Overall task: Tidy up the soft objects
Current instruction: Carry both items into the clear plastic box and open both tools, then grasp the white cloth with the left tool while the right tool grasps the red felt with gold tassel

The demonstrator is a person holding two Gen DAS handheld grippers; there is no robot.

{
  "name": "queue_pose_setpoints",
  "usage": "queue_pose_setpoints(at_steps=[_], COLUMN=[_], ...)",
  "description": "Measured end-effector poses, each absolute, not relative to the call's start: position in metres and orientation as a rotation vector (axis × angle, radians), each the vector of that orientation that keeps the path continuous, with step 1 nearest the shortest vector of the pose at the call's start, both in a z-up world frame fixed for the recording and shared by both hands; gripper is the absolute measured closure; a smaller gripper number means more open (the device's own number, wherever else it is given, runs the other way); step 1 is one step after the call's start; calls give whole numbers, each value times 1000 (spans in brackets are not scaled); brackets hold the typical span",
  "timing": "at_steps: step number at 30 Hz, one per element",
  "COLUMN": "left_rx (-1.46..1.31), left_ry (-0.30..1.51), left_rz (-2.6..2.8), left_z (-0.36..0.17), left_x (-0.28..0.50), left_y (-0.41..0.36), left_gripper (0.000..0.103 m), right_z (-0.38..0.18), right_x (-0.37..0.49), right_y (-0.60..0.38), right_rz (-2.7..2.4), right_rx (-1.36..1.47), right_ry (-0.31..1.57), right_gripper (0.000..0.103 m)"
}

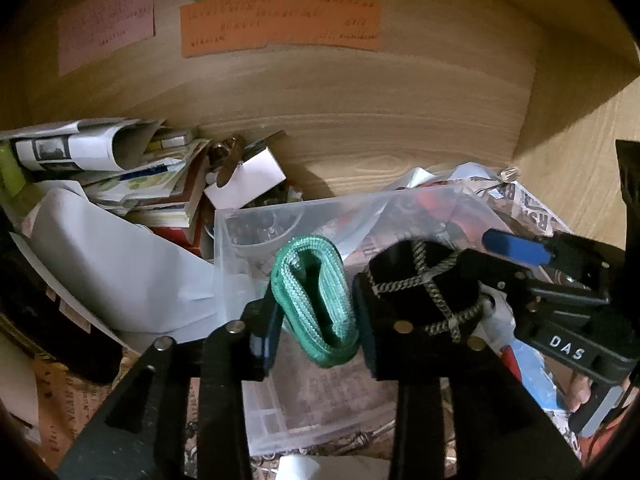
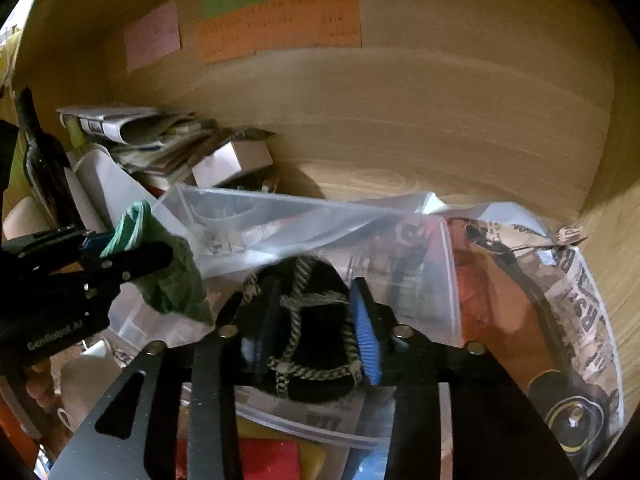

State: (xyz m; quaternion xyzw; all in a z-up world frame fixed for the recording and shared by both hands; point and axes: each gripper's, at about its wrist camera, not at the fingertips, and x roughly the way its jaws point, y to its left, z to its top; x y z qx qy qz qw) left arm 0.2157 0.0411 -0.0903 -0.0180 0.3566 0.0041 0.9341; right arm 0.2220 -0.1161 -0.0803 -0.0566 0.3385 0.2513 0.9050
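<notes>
A folded green knit cloth [image 1: 316, 300] stands on edge between the fingers of my left gripper [image 1: 316, 312], over a clear plastic box [image 1: 240, 232]. The pads stand a little apart from it, so the gripper is open. A black cloth bundle with braided grey cord [image 2: 316, 344] lies between the fingers of my right gripper [image 2: 316, 284]. The ribbed blue pad [image 2: 366, 344] shows beside it and does not squeeze it, so this gripper is open too. Both grippers sit side by side above the box [image 2: 280, 204]. The green cloth [image 2: 168, 280] hangs at the left of the right wrist view.
This is a wooden cabinet with coloured paper notes [image 1: 280, 24] on its back wall. Papers and books [image 1: 120, 168] pile up at the left beside a small white box [image 1: 248, 180]. A dark bottle [image 2: 44, 160] stands far left. A newsprint-patterned bag [image 2: 580, 300] lies at the right.
</notes>
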Motion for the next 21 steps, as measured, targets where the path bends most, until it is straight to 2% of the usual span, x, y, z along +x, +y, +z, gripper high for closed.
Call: queue_pose_setpoints(at_steps=[4,8,10,14,16,21], left_rx=[-38,-27,-28,-22,-12,6], left_ry=[692,637,612,561,542,521], left_rz=[13,16,15,12,9,7], left_z=[-80,-64,-58,-45,-42,-39], left_x=[205,187,178,155,144,118], left_y=[42,42,42,42,41,43], left_gripper=[50,44,35,25,16,5], right_z=[-67,-52,-43,-30,-25,-23], right_x=[211,196,187,168,158,135], right_y=[-120,-123,-126,-133,-135,-139], right_rz=[516,526,533,546,553,568], right_rx=[-122,-125,-119,-113,-112,-120], right_ry=[652,600,572,522,499,472], right_gripper=[55,45,41,28,26,18])
